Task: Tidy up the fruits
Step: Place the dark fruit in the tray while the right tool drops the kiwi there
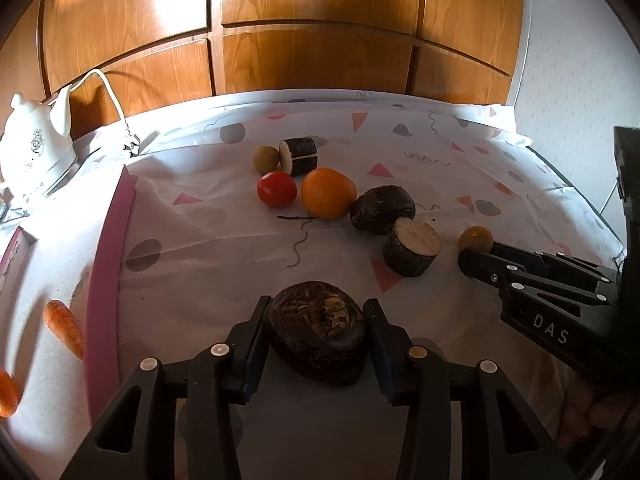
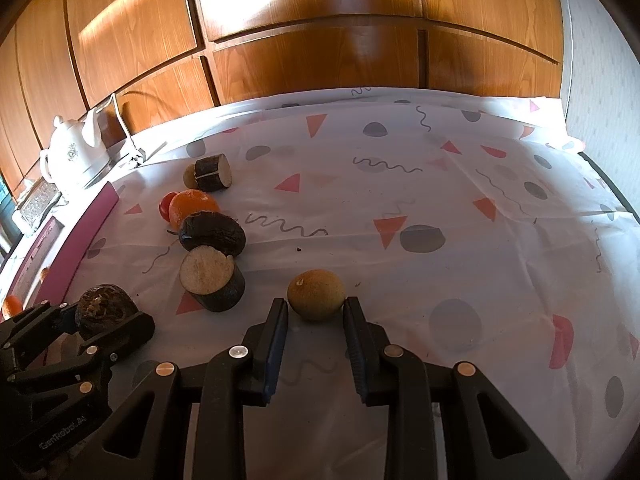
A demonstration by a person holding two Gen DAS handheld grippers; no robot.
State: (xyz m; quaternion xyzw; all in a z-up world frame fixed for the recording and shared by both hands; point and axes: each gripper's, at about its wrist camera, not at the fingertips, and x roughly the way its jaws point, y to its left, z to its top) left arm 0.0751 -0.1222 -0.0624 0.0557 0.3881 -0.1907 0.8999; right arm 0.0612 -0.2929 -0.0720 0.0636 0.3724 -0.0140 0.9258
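Note:
My left gripper is shut on a dark wrinkled fruit, low over the patterned tablecloth; it also shows in the right wrist view. My right gripper is open, its fingertips on either side of a small tan round fruit that rests on the cloth; it also shows in the left wrist view. On the cloth lie an orange, a red tomato, another dark wrinkled fruit, two dark cut pieces and a small tan fruit.
A pink board runs along the left side, with carrots beyond it. A white kettle with a cord stands at the back left. Wooden cabinet doors rise behind the table. The table edge lies to the right.

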